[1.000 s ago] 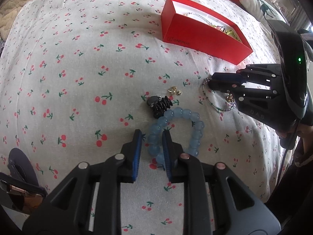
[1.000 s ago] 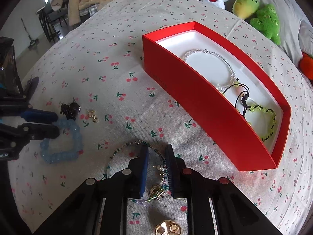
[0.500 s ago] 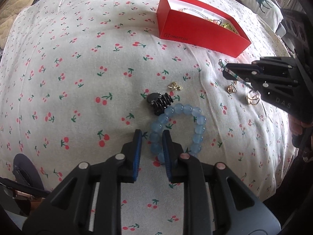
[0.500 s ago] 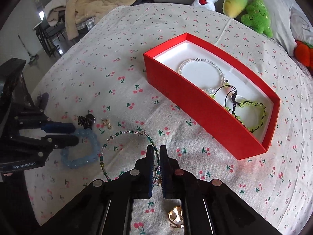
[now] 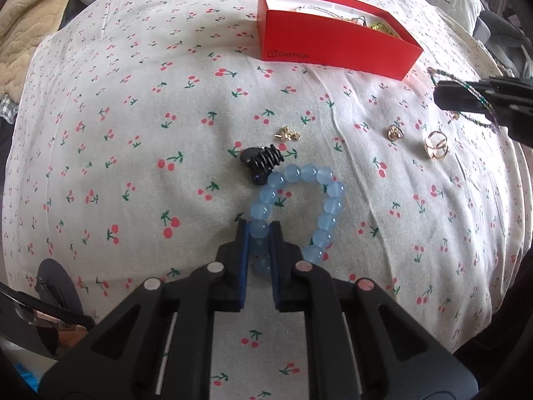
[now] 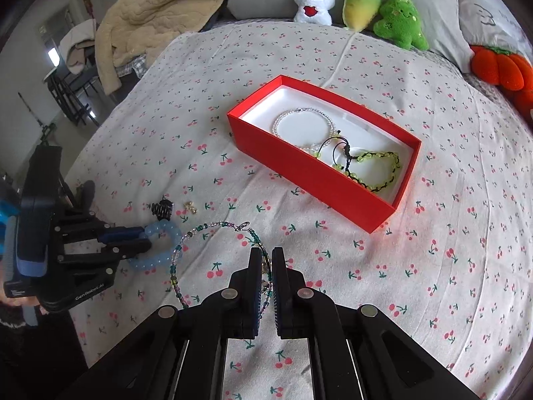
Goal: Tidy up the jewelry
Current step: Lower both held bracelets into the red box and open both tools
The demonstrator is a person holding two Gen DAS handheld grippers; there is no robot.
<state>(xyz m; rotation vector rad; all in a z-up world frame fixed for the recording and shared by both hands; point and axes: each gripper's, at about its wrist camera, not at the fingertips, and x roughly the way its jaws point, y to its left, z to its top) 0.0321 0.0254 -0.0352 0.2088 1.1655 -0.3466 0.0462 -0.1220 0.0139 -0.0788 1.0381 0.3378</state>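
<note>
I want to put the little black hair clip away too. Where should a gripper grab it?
The black hair clip lies on its side on the cherry sheet, touching the blue bead bracelet. Probably best to come straight down from above and pinch across its toothed body, from the side away from the beads. Its rounded end looks too small and slippery to pinch.

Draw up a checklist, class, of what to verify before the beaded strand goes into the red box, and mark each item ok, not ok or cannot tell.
1. Right gripper shut on the multicolour bead strand: ok.
2. Strand lifted clear of the bedsheet: cannot tell.
3. Red box open on top: ok.
4. Free floor inside the box beside the clear bracelet and green bracelet: ok.
5. Left gripper, jaws closing on the blue bead bracelet, away from the box: ok.
</note>
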